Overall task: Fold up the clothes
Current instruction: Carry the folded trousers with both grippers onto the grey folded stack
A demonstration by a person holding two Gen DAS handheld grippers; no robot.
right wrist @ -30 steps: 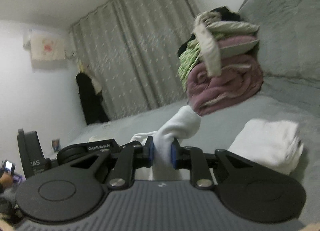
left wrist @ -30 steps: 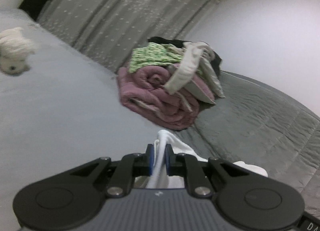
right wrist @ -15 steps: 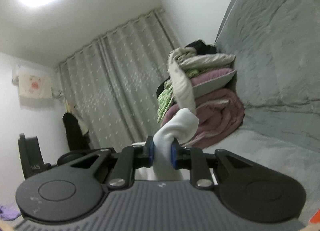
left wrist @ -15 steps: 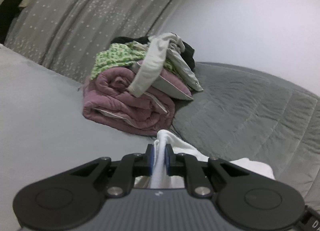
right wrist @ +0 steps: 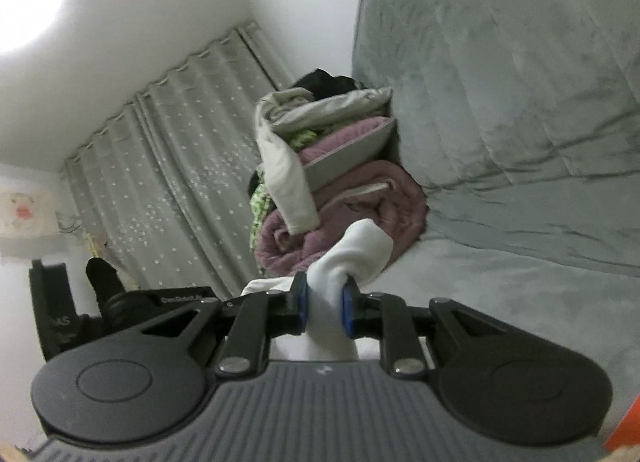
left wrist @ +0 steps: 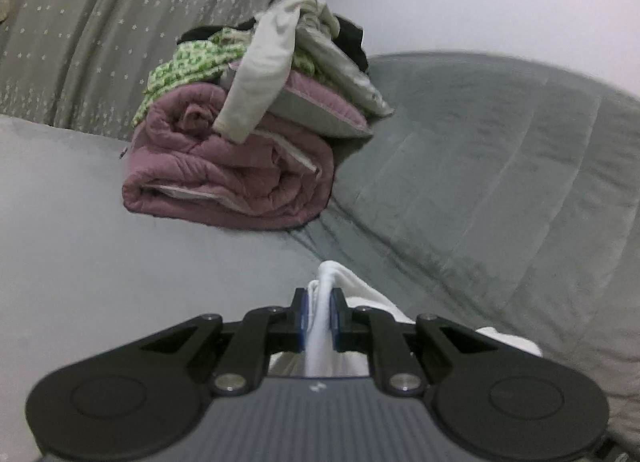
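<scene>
My left gripper (left wrist: 319, 304) is shut on a bunched edge of a white garment (left wrist: 360, 298), which hangs down under the fingers above the grey bed. My right gripper (right wrist: 324, 302) is shut on another bunched part of the same white garment (right wrist: 356, 250), held up in the air. The rest of the garment is hidden below both grippers. The left gripper's body (right wrist: 120, 302) shows at the left of the right wrist view.
A pile of clothes on a rolled mauve quilt (left wrist: 232, 166) sits ahead on the bed, also in the right wrist view (right wrist: 340, 206). A grey padded headboard (left wrist: 500, 166) rises at the right. Star-patterned curtains (left wrist: 100, 22) hang behind.
Both grippers have swung and tilted with the white garment still gripped. The folded white stack and the plush toy have left view; the clothes pile now sits nearer centre.
</scene>
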